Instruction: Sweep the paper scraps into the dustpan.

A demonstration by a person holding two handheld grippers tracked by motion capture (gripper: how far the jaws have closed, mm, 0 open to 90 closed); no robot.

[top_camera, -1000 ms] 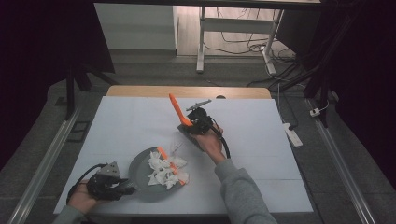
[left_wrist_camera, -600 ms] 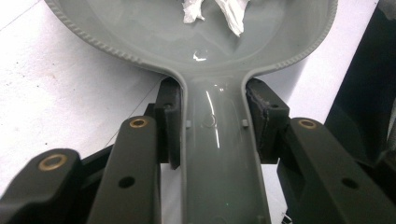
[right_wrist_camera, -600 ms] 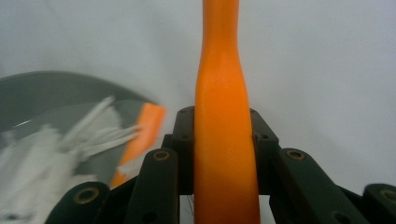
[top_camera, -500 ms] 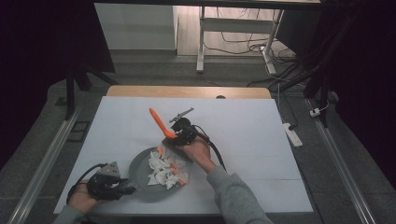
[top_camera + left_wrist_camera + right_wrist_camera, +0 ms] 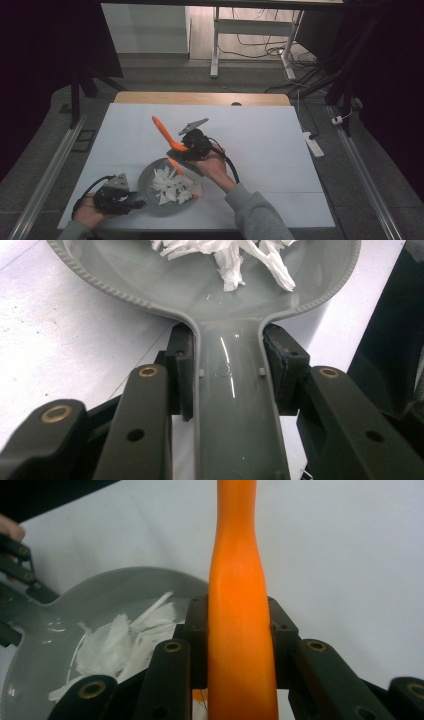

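High view: I hold the left gripper (image 5: pixel 117 197) near the bench's front-left corner, closed on the handle of the grey pan (image 5: pixel 150 172). That pan rests on the white bench top (image 5: pixel 280 150) toward the front edge, left of centre, and holds a heap of white paper shreds (image 5: pixel 172 185). My right gripper (image 5: pixel 187 147) hangs just behind the pan's far rim, clamped on the orange spatula (image 5: pixel 165 131). Its handle slants up toward the bench's rear-left corner; the lower end reaches down over the pan at the shreds.

Left gripper view: both jaws press against the two sides of the pan's grey handle (image 5: pixel 232 400), which runs straight between them. The bowl of the pan (image 5: pixel 150 285) lies directly ahead of the jaws, with the shreds (image 5: pixel 235 257) at its far side. White bench surface (image 5: pixel 55 340) shows at one side.

Right gripper view: both jaws close on the orange spatula handle (image 5: pixel 240 620), which stands upright between the pads and extends past the top of the frame. The pan (image 5: pixel 125 582) lies below and at the left, its shreds (image 5: pixel 117 640) close beside the jaws. I cannot tell whether the spatula's lower end touches the shreds.
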